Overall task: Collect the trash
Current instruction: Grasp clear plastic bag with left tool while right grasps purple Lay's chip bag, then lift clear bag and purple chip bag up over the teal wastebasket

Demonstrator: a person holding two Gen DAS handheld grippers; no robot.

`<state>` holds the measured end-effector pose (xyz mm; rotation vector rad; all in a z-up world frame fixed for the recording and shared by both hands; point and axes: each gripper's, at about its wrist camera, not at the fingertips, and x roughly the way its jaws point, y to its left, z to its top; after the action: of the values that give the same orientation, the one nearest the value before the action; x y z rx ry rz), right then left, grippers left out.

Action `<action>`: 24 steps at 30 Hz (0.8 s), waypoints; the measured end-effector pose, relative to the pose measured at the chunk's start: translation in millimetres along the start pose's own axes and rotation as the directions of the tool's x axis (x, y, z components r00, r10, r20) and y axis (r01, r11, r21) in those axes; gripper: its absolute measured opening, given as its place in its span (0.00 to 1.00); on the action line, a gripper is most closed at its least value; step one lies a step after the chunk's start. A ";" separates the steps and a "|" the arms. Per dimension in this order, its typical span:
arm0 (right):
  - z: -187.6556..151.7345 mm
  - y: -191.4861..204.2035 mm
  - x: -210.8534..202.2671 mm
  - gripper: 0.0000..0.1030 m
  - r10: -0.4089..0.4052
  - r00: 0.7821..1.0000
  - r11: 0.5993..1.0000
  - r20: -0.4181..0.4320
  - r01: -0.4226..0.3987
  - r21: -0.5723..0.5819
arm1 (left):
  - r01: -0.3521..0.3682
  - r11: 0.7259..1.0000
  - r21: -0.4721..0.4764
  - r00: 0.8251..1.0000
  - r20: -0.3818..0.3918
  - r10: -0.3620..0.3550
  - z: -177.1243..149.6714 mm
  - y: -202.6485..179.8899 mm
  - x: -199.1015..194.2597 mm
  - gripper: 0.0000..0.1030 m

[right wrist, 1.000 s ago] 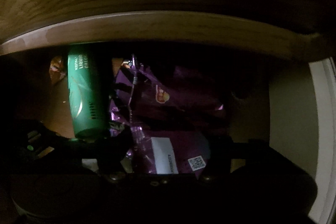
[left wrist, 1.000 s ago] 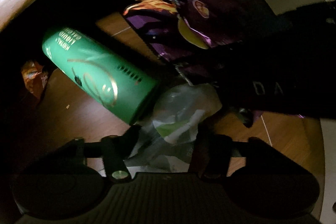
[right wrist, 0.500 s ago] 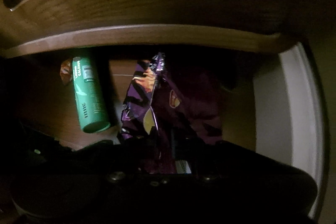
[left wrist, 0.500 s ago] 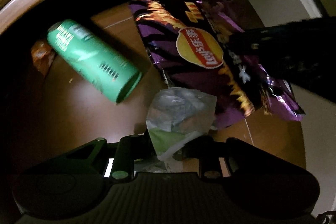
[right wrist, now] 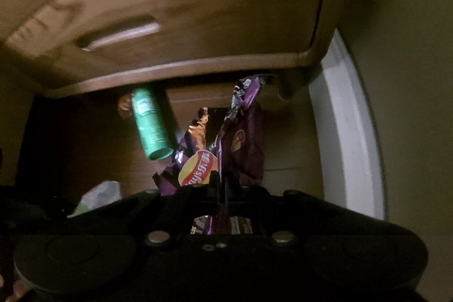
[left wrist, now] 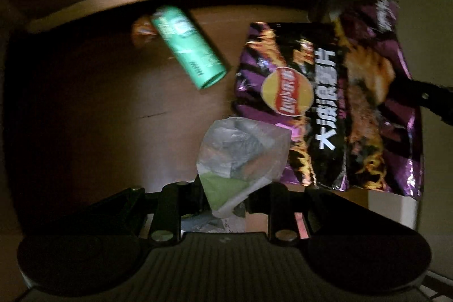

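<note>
Left hand-held gripper (left wrist: 226, 197) is clamped on a crumpled clear plastic bag with a green patch (left wrist: 240, 157), which hangs free above the brown wooden floor (left wrist: 99, 109); right hand-held gripper (right wrist: 222, 188) is pinched shut on a glossy purple foil crisp packet with a red-and-yellow logo (right wrist: 226, 149), also off the floor. Both grips bite only thin, slippery film near an edge, so my worry is that either piece could slide out if swung quickly, and the broad packet could snag the low wooden furniture edge (right wrist: 184, 70) just above it. A green cylindrical can (left wrist: 188, 47) lies on its side on the floor under that edge, touching a small orange wrapper (left wrist: 141, 29), both uncollected and easy to overlook in the dark. The left view shows the packet's printed face spread flat and the bag's pinch point. The right view shows the packet edge-on and folded, the furniture's slotted front, and a white curved trim (right wrist: 348, 132) on the right.
</note>
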<state>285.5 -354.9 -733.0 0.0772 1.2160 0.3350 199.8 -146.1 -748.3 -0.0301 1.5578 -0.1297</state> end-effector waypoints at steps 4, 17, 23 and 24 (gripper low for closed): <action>5.5 10.9 -54.5 0.02 0.006 1.000 1.000 0.015 -0.006 0.012 | 0.009 0.998 -0.055 1.000 -0.008 -0.009 -12.5 21.5 -58.9 0.23; 36.5 47.1 -294.0 0.02 0.037 0.994 0.999 0.099 -0.037 -0.002 | 0.030 0.991 -0.127 0.992 0.129 -0.014 -4.9 38.4 -293.9 0.23; 54.4 66.6 -394.4 0.02 0.065 0.982 0.997 0.175 -0.056 -0.057 | 0.040 0.991 -0.127 0.977 0.214 -0.012 1.4 35.6 -395.9 0.23; 57.2 70.8 -410.4 0.02 0.068 0.979 0.996 0.190 -0.055 -0.074 | 0.033 0.992 -0.125 0.974 0.228 -0.004 2.2 35.9 -411.2 0.23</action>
<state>198.5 -401.4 -324.4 0.0861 1.0115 0.4136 201.2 -68.7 -342.9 -0.1560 1.3353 -0.0390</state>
